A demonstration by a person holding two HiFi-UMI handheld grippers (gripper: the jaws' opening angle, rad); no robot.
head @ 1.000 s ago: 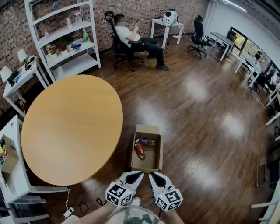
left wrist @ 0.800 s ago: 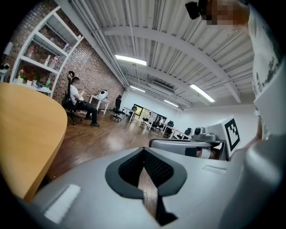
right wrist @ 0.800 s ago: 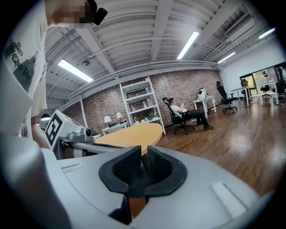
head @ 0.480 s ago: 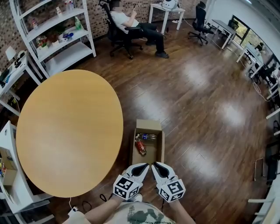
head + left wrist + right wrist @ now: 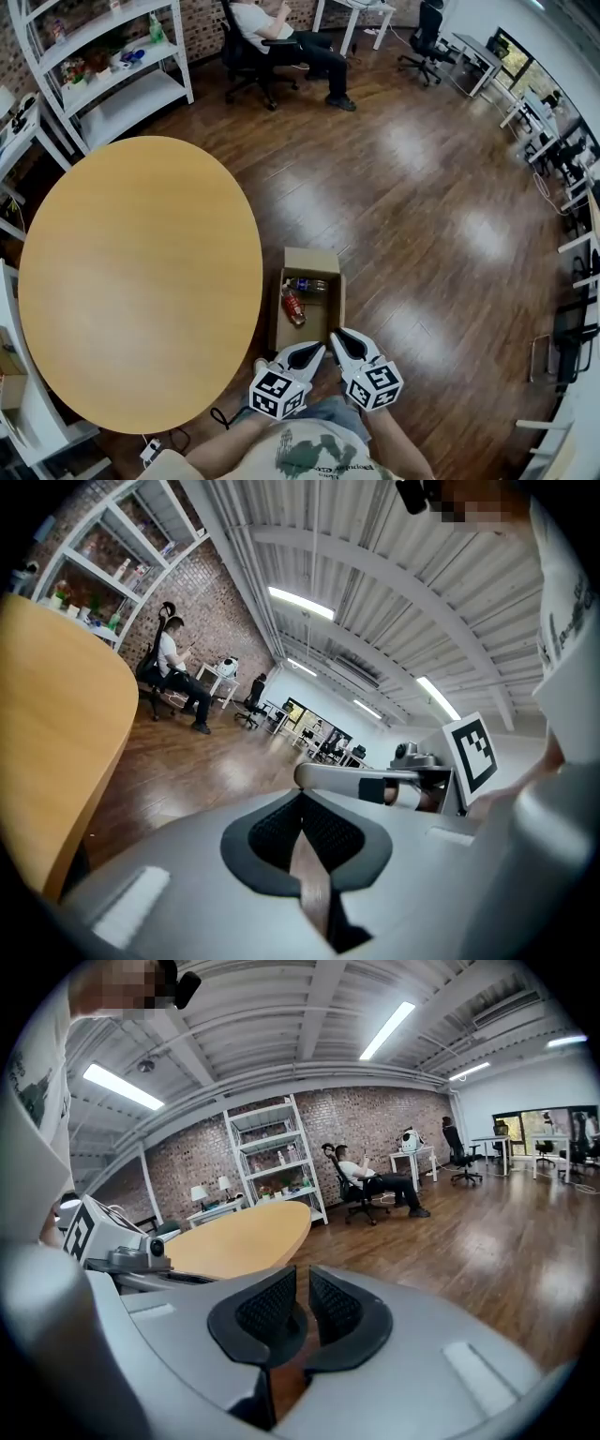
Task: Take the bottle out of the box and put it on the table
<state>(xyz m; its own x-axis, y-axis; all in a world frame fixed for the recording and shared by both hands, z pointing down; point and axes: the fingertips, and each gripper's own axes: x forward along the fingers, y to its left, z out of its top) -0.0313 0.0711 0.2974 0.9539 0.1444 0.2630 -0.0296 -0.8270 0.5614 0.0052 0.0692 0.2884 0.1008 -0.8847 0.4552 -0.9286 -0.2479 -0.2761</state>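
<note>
Over the near end of the box [image 5: 310, 256], left gripper [image 5: 317, 350] is closed and empty, right gripper [image 5: 337, 334] all but closed, also empty. Open one wide first, then straddle the red bottle [image 5: 293, 307] mid-body, jaws across it.

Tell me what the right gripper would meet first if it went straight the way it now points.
Probably the wooden floor just before the round table; the right gripper seems to aim over the box. Depth is unclear.
</note>
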